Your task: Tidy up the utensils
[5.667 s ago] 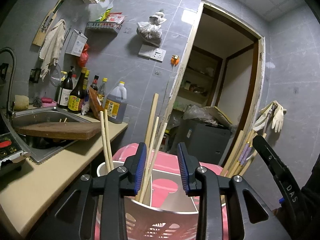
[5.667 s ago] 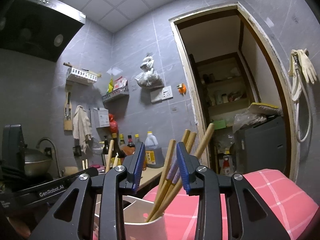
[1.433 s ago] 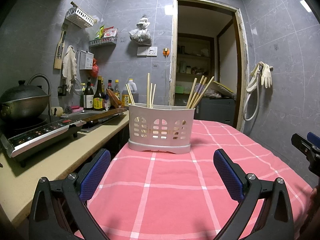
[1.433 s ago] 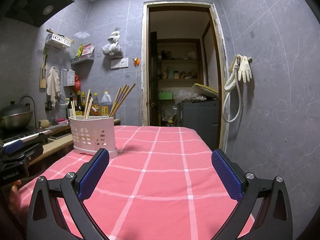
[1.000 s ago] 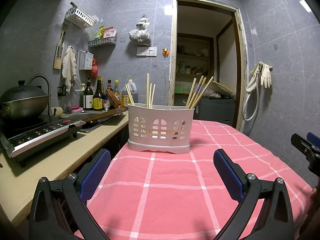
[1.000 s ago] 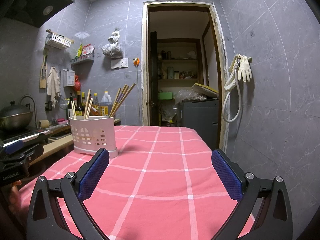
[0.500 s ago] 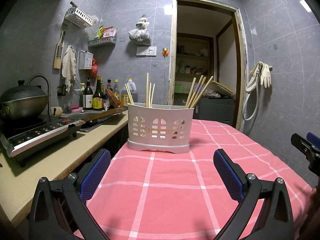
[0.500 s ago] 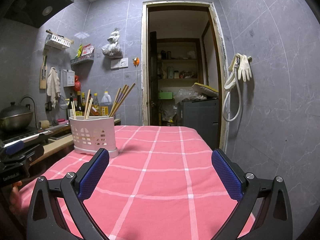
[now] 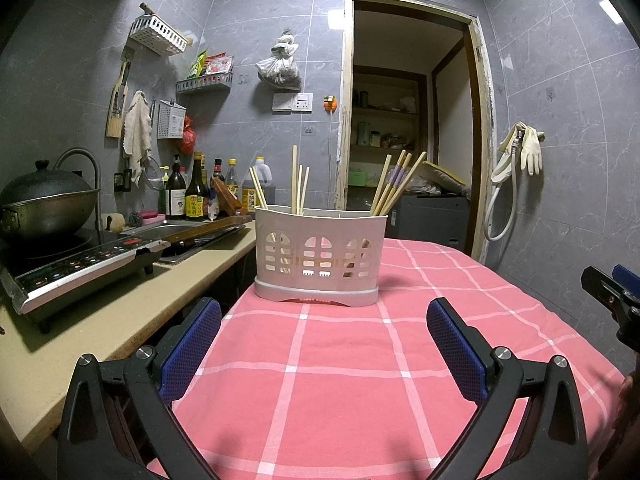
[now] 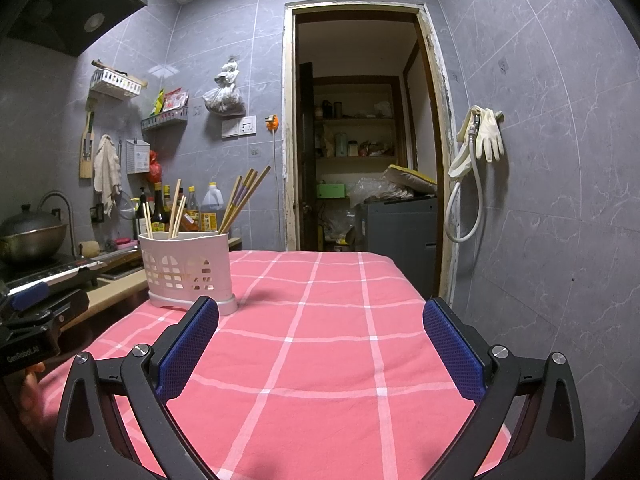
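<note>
A white slotted utensil holder (image 9: 320, 256) stands on the pink checked tablecloth (image 9: 340, 380); it also shows in the right wrist view (image 10: 187, 270). Plain wooden chopsticks (image 9: 297, 186) stand in its left part, and chopsticks with purple bands (image 9: 394, 188) lean in its right part. My left gripper (image 9: 324, 344) is open and empty, low over the cloth, well short of the holder. My right gripper (image 10: 320, 344) is open and empty, to the right of the holder. The right gripper's tip (image 9: 612, 292) shows at the left wrist view's right edge.
A beige counter (image 9: 92, 320) runs along the table's left side with an induction cooker (image 9: 76, 268), a wok (image 9: 44, 204), a sink and bottles (image 9: 196, 196). An open doorway (image 10: 360, 140) is behind the table. A tiled wall with hanging gloves (image 10: 486, 136) is on the right.
Earlier both grippers were shut at the holder's chopsticks. They have since opened and pulled back from the holder. Over the last second nothing has visibly moved.
</note>
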`<state>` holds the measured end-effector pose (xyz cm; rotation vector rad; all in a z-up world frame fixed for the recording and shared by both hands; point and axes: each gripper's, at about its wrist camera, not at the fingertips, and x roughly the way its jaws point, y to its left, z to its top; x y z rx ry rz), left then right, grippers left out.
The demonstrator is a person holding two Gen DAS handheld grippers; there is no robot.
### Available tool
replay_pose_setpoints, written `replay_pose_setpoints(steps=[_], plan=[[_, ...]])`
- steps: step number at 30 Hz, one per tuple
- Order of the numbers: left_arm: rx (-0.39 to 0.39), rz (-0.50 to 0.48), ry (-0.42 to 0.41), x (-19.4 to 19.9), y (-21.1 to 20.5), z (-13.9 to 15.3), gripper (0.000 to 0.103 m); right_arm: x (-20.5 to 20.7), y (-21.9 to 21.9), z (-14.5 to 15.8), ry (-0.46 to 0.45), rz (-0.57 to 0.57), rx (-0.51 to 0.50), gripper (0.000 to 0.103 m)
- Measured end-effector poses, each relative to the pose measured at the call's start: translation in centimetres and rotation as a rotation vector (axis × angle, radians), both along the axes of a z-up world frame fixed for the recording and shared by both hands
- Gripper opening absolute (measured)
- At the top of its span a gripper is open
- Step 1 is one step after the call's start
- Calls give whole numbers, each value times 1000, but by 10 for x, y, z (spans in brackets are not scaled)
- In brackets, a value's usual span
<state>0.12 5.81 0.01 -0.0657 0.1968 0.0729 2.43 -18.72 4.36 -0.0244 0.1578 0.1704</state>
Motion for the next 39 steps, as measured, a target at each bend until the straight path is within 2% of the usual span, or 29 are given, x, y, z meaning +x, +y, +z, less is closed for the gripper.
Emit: replay_pose_setpoints(steps=[39], plan=[[1,1,-2,-1,-6,-2,101,-1,1,-1,1,0,2,103]])
